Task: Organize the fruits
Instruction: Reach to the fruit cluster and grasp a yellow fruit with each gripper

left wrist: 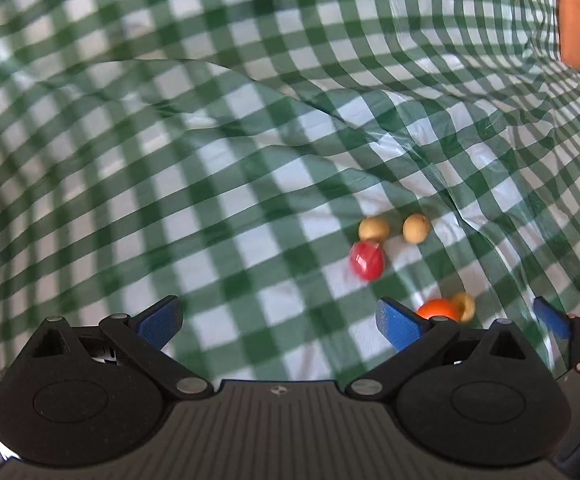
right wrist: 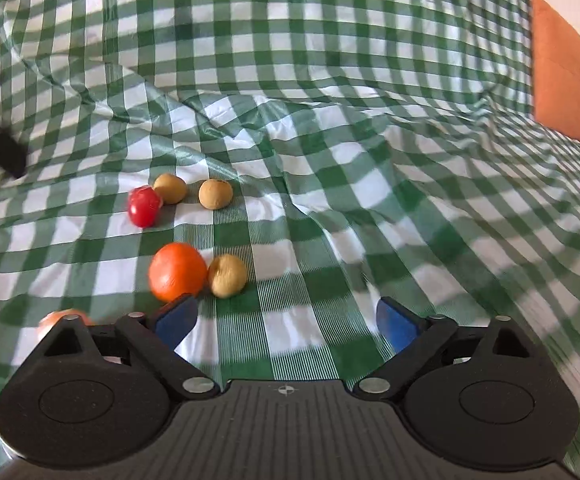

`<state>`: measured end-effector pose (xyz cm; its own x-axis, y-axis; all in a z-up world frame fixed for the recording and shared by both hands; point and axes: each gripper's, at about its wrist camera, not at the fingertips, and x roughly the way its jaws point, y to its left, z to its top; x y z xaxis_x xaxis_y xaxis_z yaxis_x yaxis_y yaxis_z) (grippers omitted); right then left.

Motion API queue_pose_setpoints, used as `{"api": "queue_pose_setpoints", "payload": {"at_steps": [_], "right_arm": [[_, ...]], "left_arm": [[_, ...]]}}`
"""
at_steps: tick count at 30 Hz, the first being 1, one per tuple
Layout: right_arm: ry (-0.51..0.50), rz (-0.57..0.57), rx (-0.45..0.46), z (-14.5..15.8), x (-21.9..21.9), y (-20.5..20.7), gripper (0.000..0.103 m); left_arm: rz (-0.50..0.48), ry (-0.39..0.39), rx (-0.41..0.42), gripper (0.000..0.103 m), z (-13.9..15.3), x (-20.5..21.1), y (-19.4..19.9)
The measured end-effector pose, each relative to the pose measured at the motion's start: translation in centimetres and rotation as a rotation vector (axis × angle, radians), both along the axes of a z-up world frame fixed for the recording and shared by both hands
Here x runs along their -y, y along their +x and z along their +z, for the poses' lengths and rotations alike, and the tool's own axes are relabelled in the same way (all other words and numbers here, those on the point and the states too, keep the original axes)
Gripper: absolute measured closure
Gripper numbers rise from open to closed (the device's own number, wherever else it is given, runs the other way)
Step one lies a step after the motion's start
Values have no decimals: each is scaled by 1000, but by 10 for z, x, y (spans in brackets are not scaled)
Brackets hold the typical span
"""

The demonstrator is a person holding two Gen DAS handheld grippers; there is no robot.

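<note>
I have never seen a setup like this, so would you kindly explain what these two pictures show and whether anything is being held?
There is no robot here: a person holds a pair of tongs in each hand, and a wide-angle camera on each looks forward along its two blue fingers. One picture is from the left tongs, the other from the right tongs. Both stand open and hold nothing. Below them lies a wrinkled green checked cloth. On it are small fruits: an orange, a red fruit and three tan fruits, one touching the orange. A pinkish fruit peeks out behind the right tongs' body.
</note>
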<state>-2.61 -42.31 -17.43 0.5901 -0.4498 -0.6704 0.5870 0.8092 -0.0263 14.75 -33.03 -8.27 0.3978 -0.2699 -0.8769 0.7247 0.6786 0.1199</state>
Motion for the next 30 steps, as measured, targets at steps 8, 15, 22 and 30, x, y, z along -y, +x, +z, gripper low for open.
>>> {"api": "queue_pose_setpoints", "payload": {"at_steps": [8,15,22,30], "right_arm": [[-31,39,73,-15,14,16,54],[-57,5,69,-15,18,11,68],[-73,0,75,-18,19,16,68],[-95,-84,128,-11,27,6,77]], "left_arm": [[-88,44,-54,0,-43,70,29],[-158,79,-131,6,-65,101,39],[-196,93,-131,73,-67,110,35],[-36,7,-84,73,-18,61,38]]}}
